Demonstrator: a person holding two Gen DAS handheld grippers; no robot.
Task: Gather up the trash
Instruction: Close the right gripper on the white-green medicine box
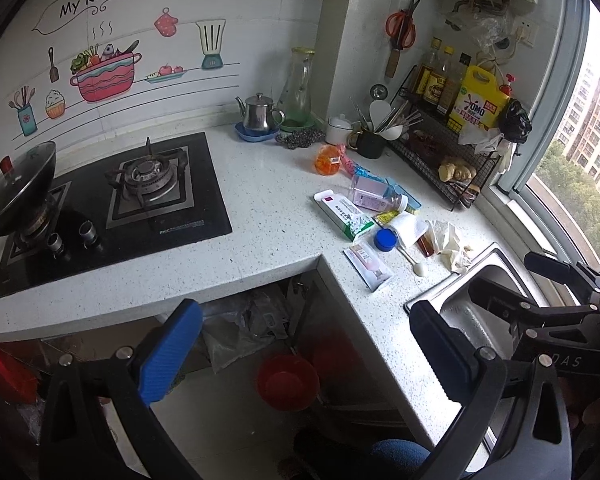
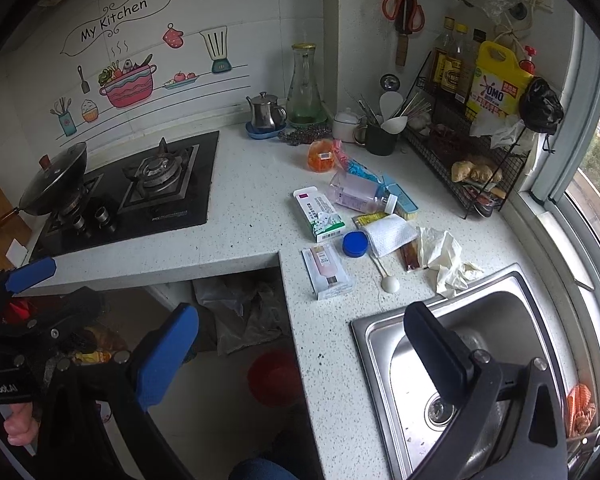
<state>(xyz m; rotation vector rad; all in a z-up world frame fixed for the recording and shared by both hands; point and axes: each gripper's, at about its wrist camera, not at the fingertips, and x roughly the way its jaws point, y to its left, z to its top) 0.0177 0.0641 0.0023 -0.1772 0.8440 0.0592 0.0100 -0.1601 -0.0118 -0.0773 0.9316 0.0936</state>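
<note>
Holding both my left tongs [image 1: 304,344] and right tongs [image 2: 300,348] wide and empty above the bench [image 2: 252,184], I see the trash, a crumpled tissue [image 2: 446,260] and wrappers, just beyond the sink [image 2: 480,344].

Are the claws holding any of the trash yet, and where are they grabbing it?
No, nothing is held. The left claw and the right claw are both open and empty, and the trash, like the crumpled tissue, lies untouched on the counter.
</note>
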